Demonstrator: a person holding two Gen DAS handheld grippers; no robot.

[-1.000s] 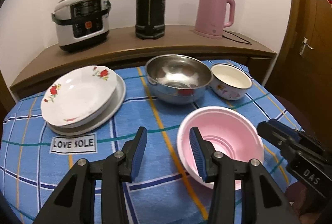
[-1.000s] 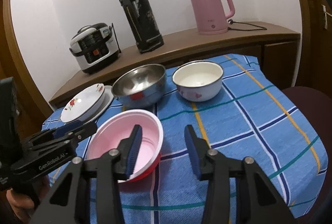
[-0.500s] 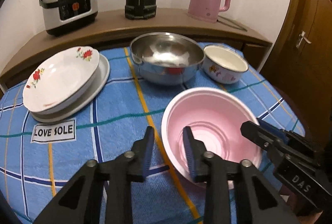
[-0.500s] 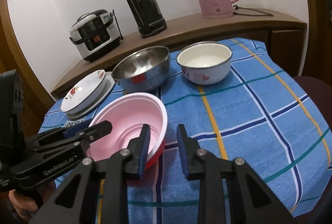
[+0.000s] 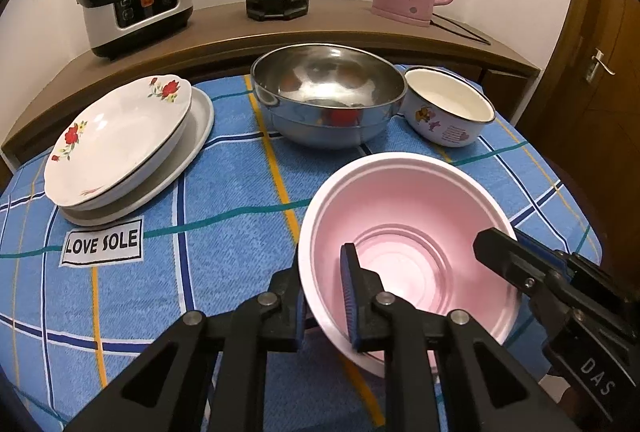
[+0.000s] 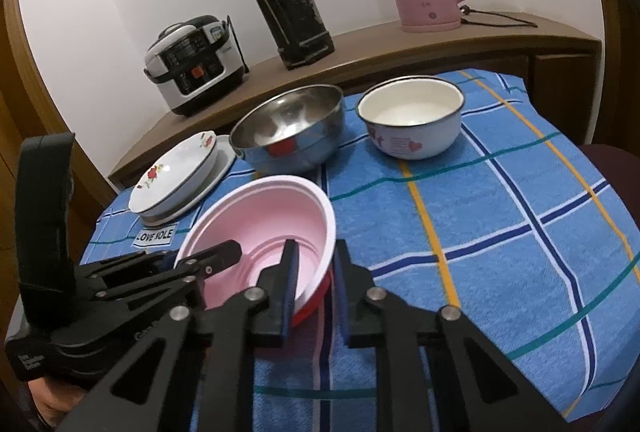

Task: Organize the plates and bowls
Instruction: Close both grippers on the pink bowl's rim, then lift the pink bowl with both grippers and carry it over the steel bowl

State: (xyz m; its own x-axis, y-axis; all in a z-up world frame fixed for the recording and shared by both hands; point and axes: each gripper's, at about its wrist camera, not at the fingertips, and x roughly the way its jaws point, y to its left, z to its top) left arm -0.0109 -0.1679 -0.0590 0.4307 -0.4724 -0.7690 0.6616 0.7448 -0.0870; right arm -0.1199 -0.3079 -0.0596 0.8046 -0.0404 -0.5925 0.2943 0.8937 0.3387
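Both claws have just been closing on the round pink plastic bowl (image 5: 404, 232): left claw (image 5: 324, 296) and right claw (image 6: 314, 286) each straddle its rim, apparently pinching it.

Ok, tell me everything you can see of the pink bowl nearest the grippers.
The pink bowl looks like thin plastic: pale pink inside with stepped rings toward the bottom, a white rim, and red outside low down in the right wrist view. It is empty, upright and on the blue checked tablecloth, in front of the steel bowl. The left gripper and right gripper each straddle the rim on opposite sides, one finger inside, one outside; their jaws have just been closing on the wall.
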